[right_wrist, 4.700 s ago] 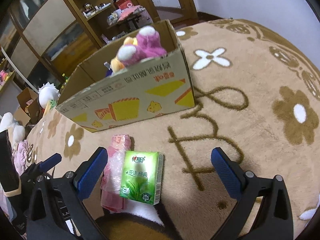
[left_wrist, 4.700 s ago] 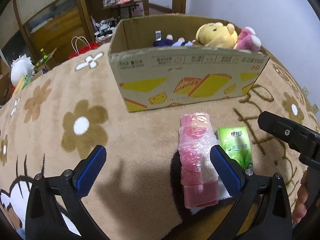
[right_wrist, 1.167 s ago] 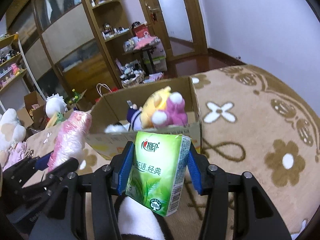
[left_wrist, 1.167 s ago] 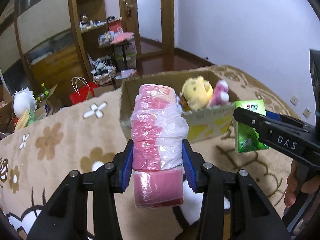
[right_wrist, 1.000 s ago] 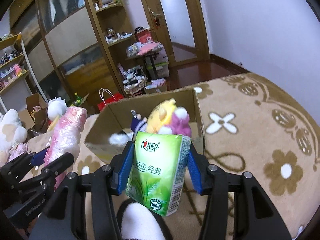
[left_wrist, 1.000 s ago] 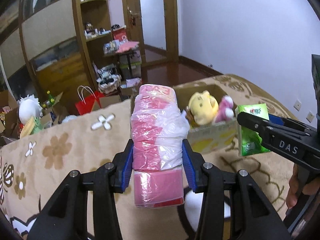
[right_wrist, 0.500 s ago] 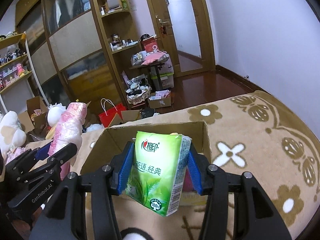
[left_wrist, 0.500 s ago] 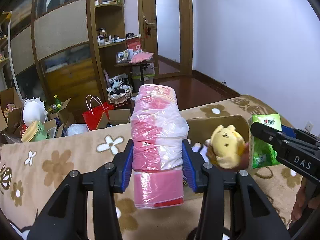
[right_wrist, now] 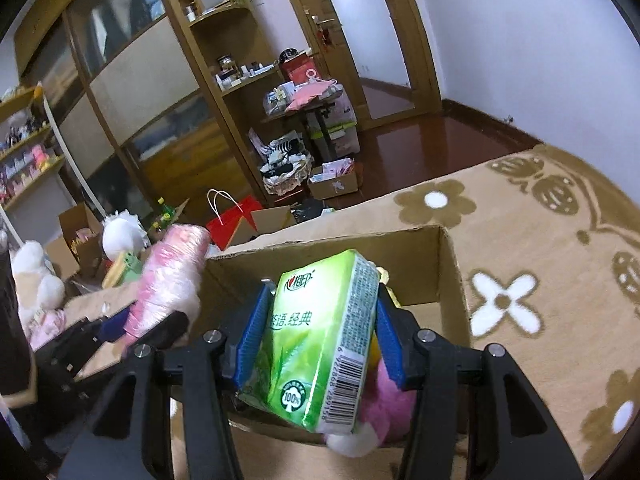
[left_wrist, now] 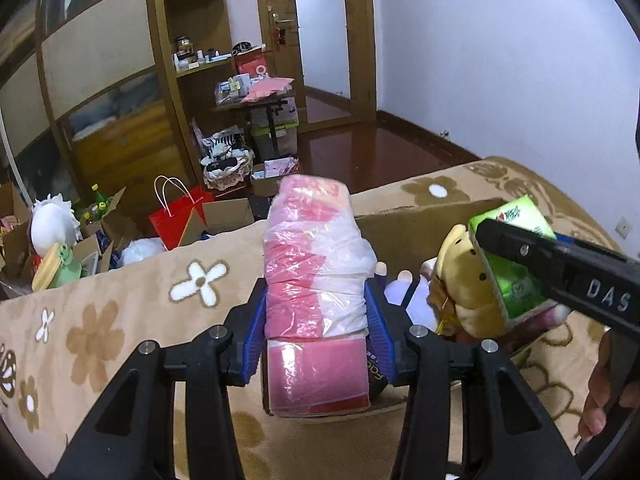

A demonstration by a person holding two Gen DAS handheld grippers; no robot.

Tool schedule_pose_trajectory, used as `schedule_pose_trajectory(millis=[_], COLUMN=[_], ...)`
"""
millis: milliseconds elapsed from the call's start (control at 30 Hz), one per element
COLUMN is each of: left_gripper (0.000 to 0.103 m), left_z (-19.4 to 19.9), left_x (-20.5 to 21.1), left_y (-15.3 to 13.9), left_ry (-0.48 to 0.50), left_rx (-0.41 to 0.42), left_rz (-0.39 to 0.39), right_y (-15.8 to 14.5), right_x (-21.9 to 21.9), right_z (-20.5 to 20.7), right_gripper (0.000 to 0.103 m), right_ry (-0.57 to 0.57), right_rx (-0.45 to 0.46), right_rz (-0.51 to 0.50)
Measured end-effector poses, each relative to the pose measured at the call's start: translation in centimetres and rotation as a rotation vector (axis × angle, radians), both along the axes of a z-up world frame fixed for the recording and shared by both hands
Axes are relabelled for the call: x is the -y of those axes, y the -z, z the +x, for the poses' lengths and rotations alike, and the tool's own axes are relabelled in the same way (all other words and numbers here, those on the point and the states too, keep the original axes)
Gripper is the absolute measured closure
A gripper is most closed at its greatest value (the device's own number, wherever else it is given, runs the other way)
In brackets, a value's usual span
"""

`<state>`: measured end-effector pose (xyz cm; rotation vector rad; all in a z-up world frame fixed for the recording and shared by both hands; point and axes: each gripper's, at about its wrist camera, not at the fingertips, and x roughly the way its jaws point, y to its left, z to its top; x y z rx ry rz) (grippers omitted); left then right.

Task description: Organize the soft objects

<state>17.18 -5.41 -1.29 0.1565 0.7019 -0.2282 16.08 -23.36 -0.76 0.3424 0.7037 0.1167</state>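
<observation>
Left wrist view: the left tongs (left_wrist: 316, 332) clamp the pink roll (left_wrist: 314, 280) of plastic-wrapped packs upright above the cardboard box (left_wrist: 416, 220), probably poised to drop it in. It shows the yellow plush toy (left_wrist: 464, 280) inside the box.

Right wrist view: the right tongs (right_wrist: 318, 336) grip the green tissue pack (right_wrist: 320, 336) over the box's open top. Only here do the box's inner walls and a pink plush toy (right_wrist: 384, 408) below the pack show.

Pink-and-white plastic-wrapped roll bundle (left_wrist: 316, 280): pink bands under clear film. Green tissue pack (right_wrist: 320, 344): leaf print, white side panel, black barcode. Tan plush blanket (left_wrist: 100, 320): brown and white flowers. Plain brown cardboard box (right_wrist: 452, 280). Yellow plush toy (left_wrist: 464, 280).
</observation>
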Motion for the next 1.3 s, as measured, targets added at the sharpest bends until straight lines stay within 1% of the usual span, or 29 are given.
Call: schedule_pose_trajectory(millis=[33,67,100,167,233,300,333,400,433,467,500,600,700,800,867,933,1033,1100,1233,1300], left_gripper=[0.051,0.047,0.042,0.038,0.032,0.027,0.025,0.025,0.024,0.024,0.024,0.017,0.015,0.013,0.011,0.005,0.001,0.000,0.000,0.000], left_z=[0.0,0.0,-0.1,-0.3,-0.4,-0.8,-1.0,-1.6,-1.9,-2.3,-2.8,-4.2,-5.8,-7.5,-8.9,-9.9,-11.9,-13.4,-15.1,-16.3], left_x=[0.1,0.2,0.2,0.2,0.1,0.1,0.0,0.1,0.1,0.1,0.2,0.2,0.4,0.4,0.3,0.1,-0.6,-1.0,-1.8,-2.2], left_y=[0.1,0.0,0.0,-0.3,-0.5,-1.0,-1.1,-1.6,-1.9,-2.2,-2.7,-3.8,-5.2,-6.7,-7.9,-9.0,-11.0,-12.1,-13.7,-14.4], left_ry=[-0.002,-0.008,-0.019,-0.021,-0.025,-0.028,-0.027,-0.021,-0.021,-0.021,-0.018,-0.019,-0.012,-0.010,-0.012,-0.021,-0.033,-0.043,-0.069,-0.074], left_rx=[-0.002,-0.001,0.001,-0.002,-0.005,-0.001,0.001,0.000,-0.005,-0.006,-0.001,0.022,0.048,0.073,0.097,0.120,0.163,0.193,0.215,0.240], left_rz=[0.001,-0.001,-0.006,-0.016,-0.022,-0.019,-0.018,-0.005,0.003,0.005,0.002,-0.001,0.015,0.034,0.036,0.032,0.013,0.008,0.007,0.004], right_y=[0.0,0.1,0.1,0.1,-0.1,-0.4,-0.6,-1.1,-1.4,-1.9,-2.2,-3.7,-5.0,-6.3,-7.2,-8.1,-9.9,-11.2,-13.5,-14.5], right_x=[0.0,0.0,0.1,0.3,0.7,1.1,1.3,1.5,1.6,1.6,1.5,1.2,1.1,1.2,1.2,1.5,1.6,1.7,1.4,1.2], right_z=[-0.1,0.0,0.1,0.1,-0.1,-0.4,-0.7,-1.3,-1.6,-2.2,-2.5,-4.1,-5.6,-7.5,-8.7,-10.0,-12.2,-13.6,-15.9,-17.2], right_gripper=[0.048,0.046,0.041,0.036,0.032,0.021,0.019,0.010,0.008,0.003,0.000,0.000,0.000,0.000,0.000,0.000,0.000,0.000,0.000,0.000], right_ry=[0.001,-0.004,-0.011,-0.005,0.004,0.024,0.030,0.039,0.038,0.031,0.030,0.039,0.058,0.070,0.072,0.077,0.084,0.090,0.104,0.110], right_rx=[0.000,-0.001,-0.007,-0.013,-0.011,-0.010,-0.008,-0.004,-0.003,0.000,0.004,0.024,0.032,0.047,0.061,0.075,0.134,0.174,0.225,0.249], right_rz=[0.003,0.009,0.016,0.016,0.023,0.031,0.035,0.038,0.035,0.023,0.010,-0.050,-0.102,-0.129,-0.135,-0.131,-0.110,-0.097,-0.112,-0.124])
